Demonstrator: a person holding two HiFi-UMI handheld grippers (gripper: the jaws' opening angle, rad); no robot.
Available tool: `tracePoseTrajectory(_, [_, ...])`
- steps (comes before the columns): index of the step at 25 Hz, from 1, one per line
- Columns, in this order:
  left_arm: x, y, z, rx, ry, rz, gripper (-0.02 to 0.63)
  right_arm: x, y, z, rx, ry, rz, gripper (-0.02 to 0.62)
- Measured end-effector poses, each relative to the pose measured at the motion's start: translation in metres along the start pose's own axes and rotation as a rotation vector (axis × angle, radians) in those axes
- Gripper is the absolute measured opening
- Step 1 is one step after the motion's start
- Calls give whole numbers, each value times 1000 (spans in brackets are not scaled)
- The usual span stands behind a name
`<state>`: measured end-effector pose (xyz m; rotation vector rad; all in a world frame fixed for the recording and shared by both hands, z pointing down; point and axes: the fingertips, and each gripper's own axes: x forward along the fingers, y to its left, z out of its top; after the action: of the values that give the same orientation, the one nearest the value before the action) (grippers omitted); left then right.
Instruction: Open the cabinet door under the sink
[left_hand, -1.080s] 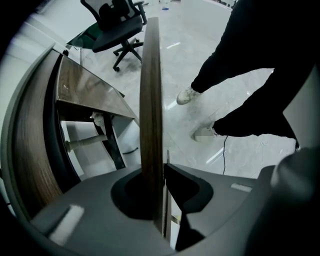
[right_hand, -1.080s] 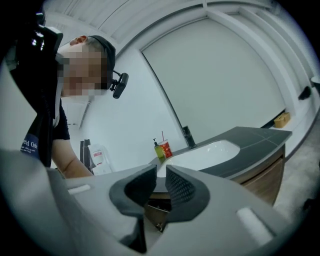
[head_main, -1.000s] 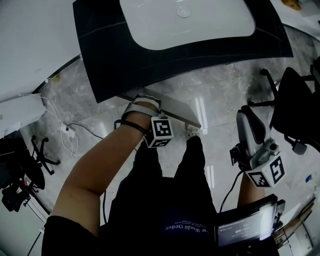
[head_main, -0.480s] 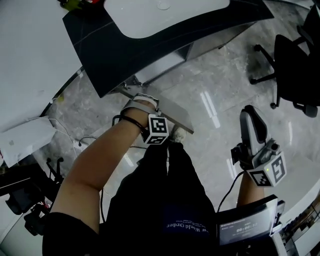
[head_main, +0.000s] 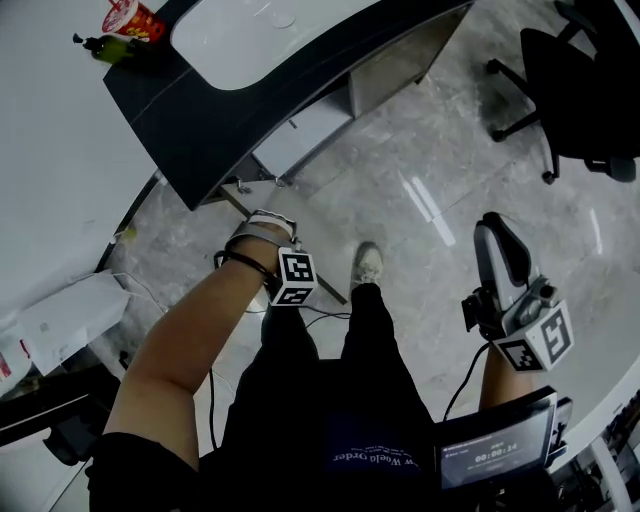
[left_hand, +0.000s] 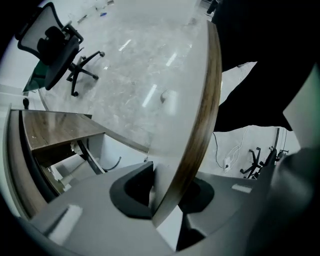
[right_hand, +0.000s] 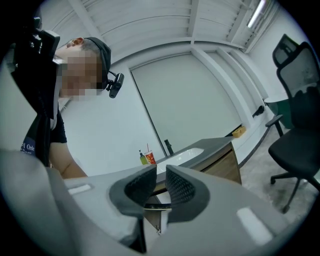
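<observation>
The dark counter with its white sink fills the head view's top left. Below it the cabinet stands open. The cabinet door is swung far out, and its brown edge runs between the jaws of my left gripper. That gripper points steeply down and is shut on the door's edge. Its jaws have just eased a little, with the edge still between them. My right gripper hangs apart at the right, above the floor. Its jaws are shut with nothing between them, facing the sink.
A red cup and a green bottle stand on the counter's left end. A black office chair stands at the far right. A white box and cables lie on the floor at left. The person's shoe is beside the door.
The left gripper has drawn the door further out from the cabinet, so the inside now shows. The counter has slid up and left in the view. The right gripper kept its place at the right.
</observation>
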<state>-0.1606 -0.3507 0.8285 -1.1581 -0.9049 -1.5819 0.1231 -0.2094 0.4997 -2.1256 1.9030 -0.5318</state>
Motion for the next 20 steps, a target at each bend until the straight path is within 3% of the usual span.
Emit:
tracePoseTrajectory(6, [4,-25,-6,152,-14,23,90,-2,30,-16,19,-43,-96,46])
tracePoseTrajectory(10, [8,-40,-11,275,-34,84,91,4,61,-26,27,-74,-158,46])
tracePoseTrajectory(15, [8,-41,-7,320,-78,106,86,7,96,-34,54,-119,-234,46])
tracePoseTrajectory(20, [8,-40,-7,350,-97,136,83,-4,111,-37,4,-109,-281,46])
